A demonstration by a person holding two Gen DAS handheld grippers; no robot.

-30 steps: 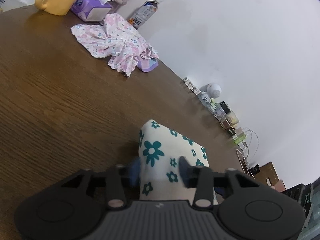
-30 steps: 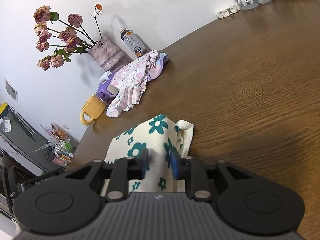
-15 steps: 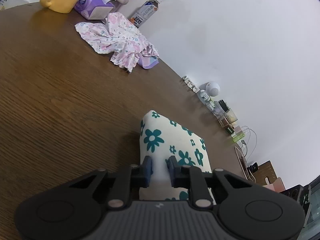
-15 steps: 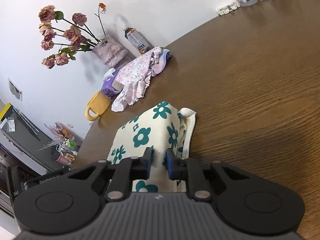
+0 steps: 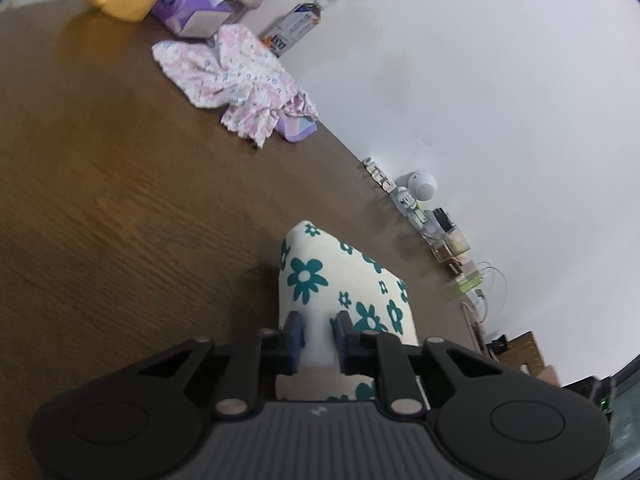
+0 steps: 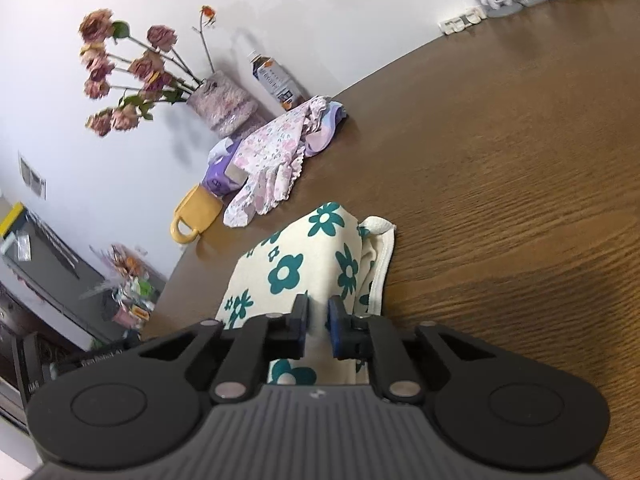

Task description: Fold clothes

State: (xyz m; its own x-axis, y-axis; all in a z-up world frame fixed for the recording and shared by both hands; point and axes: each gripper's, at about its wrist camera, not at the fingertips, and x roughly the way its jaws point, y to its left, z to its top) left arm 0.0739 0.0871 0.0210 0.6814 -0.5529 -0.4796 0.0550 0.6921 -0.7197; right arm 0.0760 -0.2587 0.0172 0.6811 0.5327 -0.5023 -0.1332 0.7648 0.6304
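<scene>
Both your grippers went from spread wide to pinched narrow on the cream flowered garment; left gripper and right gripper jaws are easing open slightly, cloth between. Garment's lifted off the table's near edge; fold can start.

Bright, even light; fisheye-bent edges; slight blur.

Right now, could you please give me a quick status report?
Both tongs, left and right, easing open, floral garment between each. Garment lifted off table. Nothing blocking.
</scene>
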